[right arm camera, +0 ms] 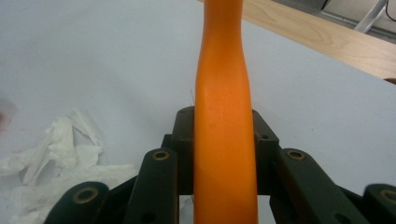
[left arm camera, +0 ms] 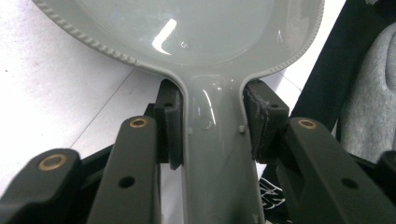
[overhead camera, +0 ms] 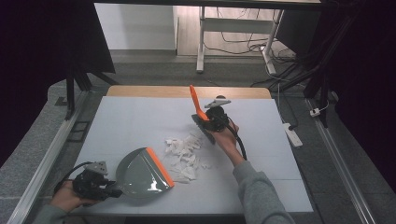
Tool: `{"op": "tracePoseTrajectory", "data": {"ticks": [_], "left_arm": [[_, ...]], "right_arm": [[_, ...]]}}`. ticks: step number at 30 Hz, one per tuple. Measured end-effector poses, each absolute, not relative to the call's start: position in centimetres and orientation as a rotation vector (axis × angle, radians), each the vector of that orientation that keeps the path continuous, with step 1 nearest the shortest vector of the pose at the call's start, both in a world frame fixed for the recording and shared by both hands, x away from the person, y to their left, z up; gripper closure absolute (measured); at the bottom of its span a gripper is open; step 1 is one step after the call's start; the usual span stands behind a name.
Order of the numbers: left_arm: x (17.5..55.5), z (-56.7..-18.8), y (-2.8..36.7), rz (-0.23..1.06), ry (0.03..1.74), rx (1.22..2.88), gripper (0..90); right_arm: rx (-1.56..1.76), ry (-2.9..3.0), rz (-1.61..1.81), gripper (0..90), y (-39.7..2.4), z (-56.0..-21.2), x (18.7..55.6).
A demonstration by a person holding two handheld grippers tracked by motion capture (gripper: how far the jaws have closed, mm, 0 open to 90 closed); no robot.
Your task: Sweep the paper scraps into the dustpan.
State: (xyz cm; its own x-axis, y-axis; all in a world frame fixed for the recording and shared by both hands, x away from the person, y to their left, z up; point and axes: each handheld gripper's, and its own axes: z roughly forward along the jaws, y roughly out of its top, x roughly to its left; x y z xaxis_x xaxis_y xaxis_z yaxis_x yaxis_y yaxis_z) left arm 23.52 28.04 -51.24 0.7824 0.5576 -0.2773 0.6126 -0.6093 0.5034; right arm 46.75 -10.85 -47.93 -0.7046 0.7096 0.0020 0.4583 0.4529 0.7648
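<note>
On the table point(overhead camera: 140, 121), unlabelled dustpan point(overhead camera: 142, 172), brush point(overhead camera: 201, 116).

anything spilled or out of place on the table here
Yes: torn white paper scraps lie scattered loose on the table, between the orange-edged dustpan in the left gripper and the orange-handled brush in the right gripper. Nothing else looks damaged or askew.

a table point(overhead camera: 140, 116) with a pale grey-white top and a wooden strip along its far edge carries everything. near its middle lies a loose heap of torn white paper scraps point(overhead camera: 184, 154). just left of the heap, a grey dustpan point(overhead camera: 140, 175) with an orange lip rests on the surface.
</note>
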Motion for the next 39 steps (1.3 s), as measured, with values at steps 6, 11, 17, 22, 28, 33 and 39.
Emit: {"op": "tracePoseTrajectory", "data": {"ticks": [6,11,17,22,28,33,39], "left_arm": [[23.7,-51.5,28.0,-0.136,0.871,2.377,61.2],[23.8,-51.6,27.9,-0.144,0.876,2.371,61.2],[24.0,-51.7,27.8,-0.147,0.878,2.369,61.2],[24.1,-51.8,27.7,-0.151,0.88,2.366,61.2],[24.2,-51.9,27.7,-0.154,0.881,2.365,61.3],[24.2,-51.9,27.6,-0.156,0.886,2.362,61.2],[24.3,-52.0,27.6,-0.158,0.889,2.356,61.2]], "right_arm": [[0.989,2.408,1.088,70.1,-9.9,-48.2,47.2],[0.988,2.437,1.082,70.1,-9.0,-48.7,47.4],[0.949,2.488,1.051,70.2,-7.1,-49.3,46.9],[0.893,2.531,1.043,70.1,-5.5,-49.4,45.8],[0.848,2.59,1.1,70.1,-4.0,-49.4,44.3],[0.808,2.641,1.154,70.1,-2.3,-49.4,42.6],[0.744,2.695,1.192,70.1,-0.3,-49.6,40.7]]}}
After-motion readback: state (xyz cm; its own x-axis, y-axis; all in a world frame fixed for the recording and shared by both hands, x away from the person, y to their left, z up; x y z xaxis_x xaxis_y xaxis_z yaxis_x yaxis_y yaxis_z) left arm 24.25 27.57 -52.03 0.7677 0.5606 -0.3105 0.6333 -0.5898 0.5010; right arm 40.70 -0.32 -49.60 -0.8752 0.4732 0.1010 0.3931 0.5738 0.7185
